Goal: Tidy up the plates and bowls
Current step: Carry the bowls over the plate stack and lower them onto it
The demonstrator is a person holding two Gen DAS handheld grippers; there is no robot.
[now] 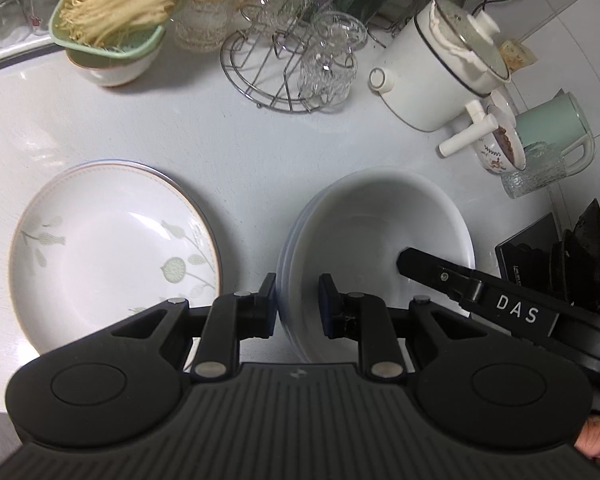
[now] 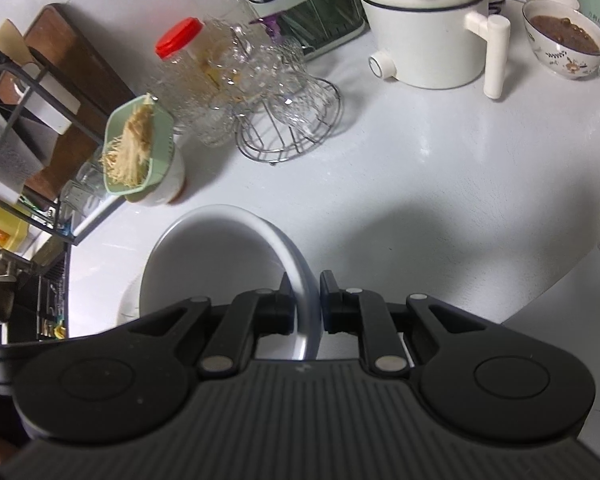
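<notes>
A stack of plain white bowls (image 1: pixel 364 216) stands on the white counter. My left gripper (image 1: pixel 299 294) straddles the stack's near left rim, jaws close around it. My right gripper (image 2: pixel 305 292) grips the opposite rim of the white bowl (image 2: pixel 204 248), one finger inside, one outside; its finger (image 1: pixel 420 264) shows reaching into the bowl in the left wrist view. A leaf-patterned plate (image 1: pixel 112 256) lies flat to the left of the stack, on another plate.
A wire rack with glass cups (image 1: pixel 300 68), a white electric pot (image 1: pixel 440 68), a green colander of enoki on a bowl (image 1: pixel 116 28), a bowl of food (image 1: pixel 500 144) and a mint kettle (image 1: pixel 552 128) stand at the back. A sink rack (image 2: pixel 28 140) is left.
</notes>
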